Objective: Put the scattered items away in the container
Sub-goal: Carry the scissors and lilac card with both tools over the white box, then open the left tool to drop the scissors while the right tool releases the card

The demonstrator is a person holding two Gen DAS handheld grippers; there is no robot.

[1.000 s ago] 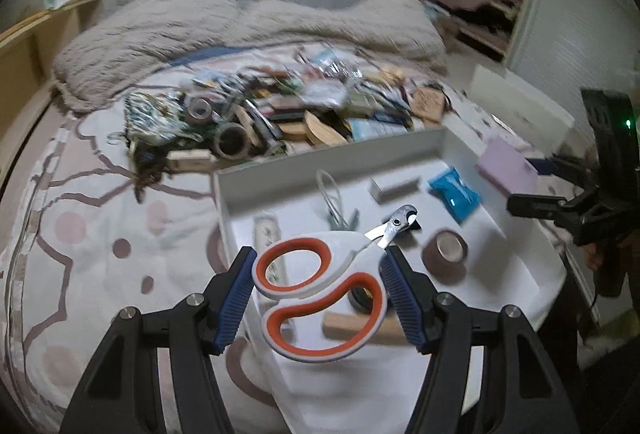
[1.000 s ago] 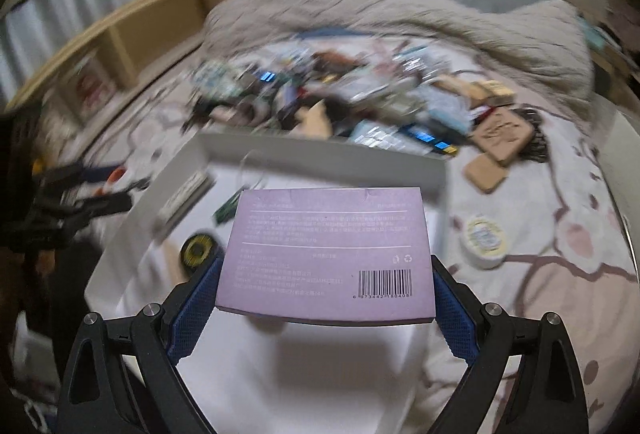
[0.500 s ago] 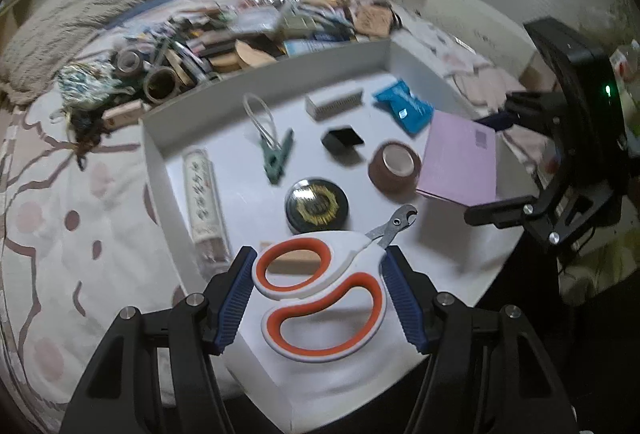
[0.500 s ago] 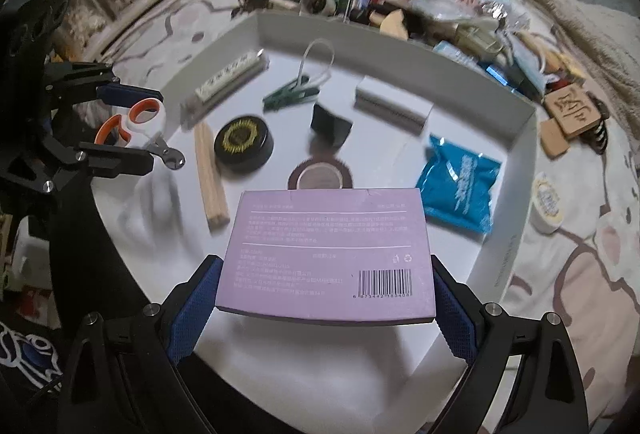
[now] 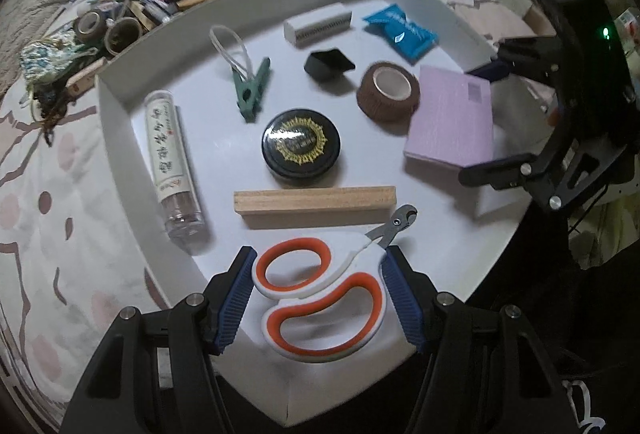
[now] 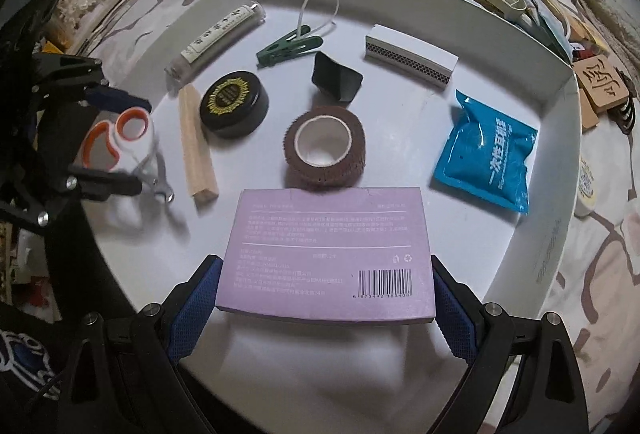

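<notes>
My left gripper [image 5: 320, 294] is shut on white nail clippers with orange handle loops [image 5: 320, 294], held just above the near corner of the white tray [image 5: 116, 121]. My right gripper [image 6: 326, 298] is shut on a flat lilac box [image 6: 328, 254] with a barcode, held low over the tray's floor [image 6: 400, 201]. In the left wrist view the lilac box [image 5: 452, 121] and the right gripper [image 5: 486, 117] hang at the tray's right side. In the right wrist view the clippers [image 6: 120, 141] and the left gripper [image 6: 116, 143] hang at the left.
The tray holds a wooden stick [image 5: 316, 199], black round tin [image 5: 301, 143], brown tape roll [image 5: 388, 89], clear tube [image 5: 172, 157], green clip [image 5: 252, 89], black cup [image 5: 328, 63], white box [image 5: 318, 23] and blue packet [image 5: 400, 27]. A heap of loose items [image 5: 168, 1] lies beyond the far wall.
Both grippers have tipped downward and sunk toward the tray, so the tray's contents now fill both views. Each grip is unchanged.
</notes>
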